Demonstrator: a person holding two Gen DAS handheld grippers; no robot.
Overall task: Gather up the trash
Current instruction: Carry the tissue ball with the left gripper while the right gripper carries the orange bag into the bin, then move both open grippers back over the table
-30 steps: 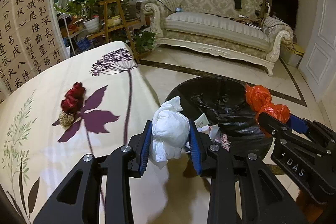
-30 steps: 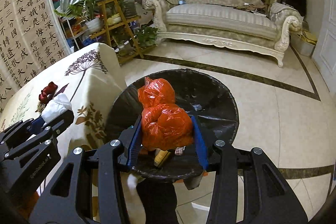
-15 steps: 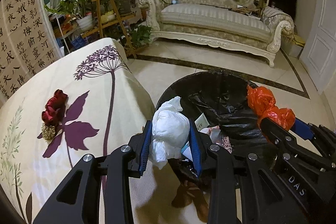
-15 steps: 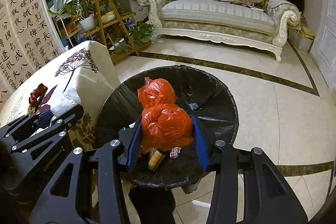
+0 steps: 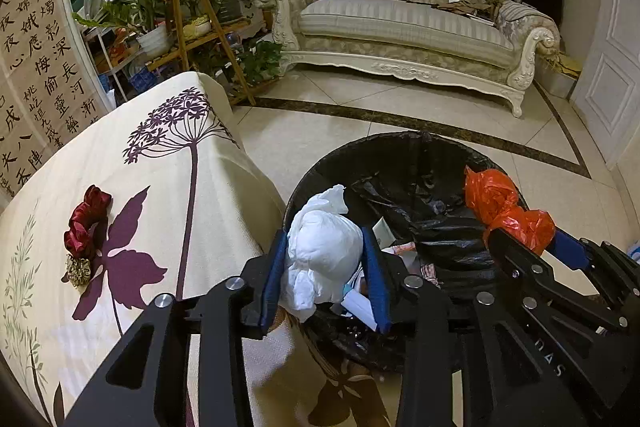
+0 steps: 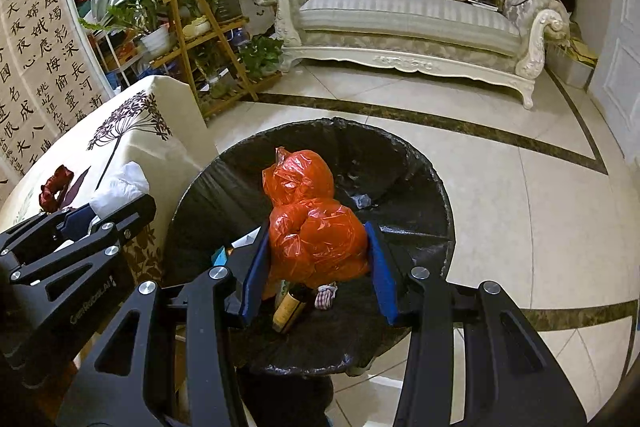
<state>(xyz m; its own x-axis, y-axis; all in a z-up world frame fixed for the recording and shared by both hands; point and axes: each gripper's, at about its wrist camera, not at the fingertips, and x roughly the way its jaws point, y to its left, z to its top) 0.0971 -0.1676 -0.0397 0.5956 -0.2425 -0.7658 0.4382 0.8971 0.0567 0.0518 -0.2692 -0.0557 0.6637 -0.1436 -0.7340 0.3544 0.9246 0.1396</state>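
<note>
My left gripper is shut on a white plastic bag and holds it over the near left rim of the trash bin, which has a black liner. My right gripper is shut on an orange plastic bag and holds it above the open bin. The orange bag also shows in the left wrist view, and the white bag in the right wrist view. A bottle and paper scraps lie inside the bin.
A table with a floral cloth stands left of the bin, with a red scrunchie and a small gold piece on it. A sofa, a plant stand and tiled floor lie beyond.
Both grippers have moved from the table side toward the bin with their bags. The white bag now hangs over the bin's rim rather than over the table edge.
</note>
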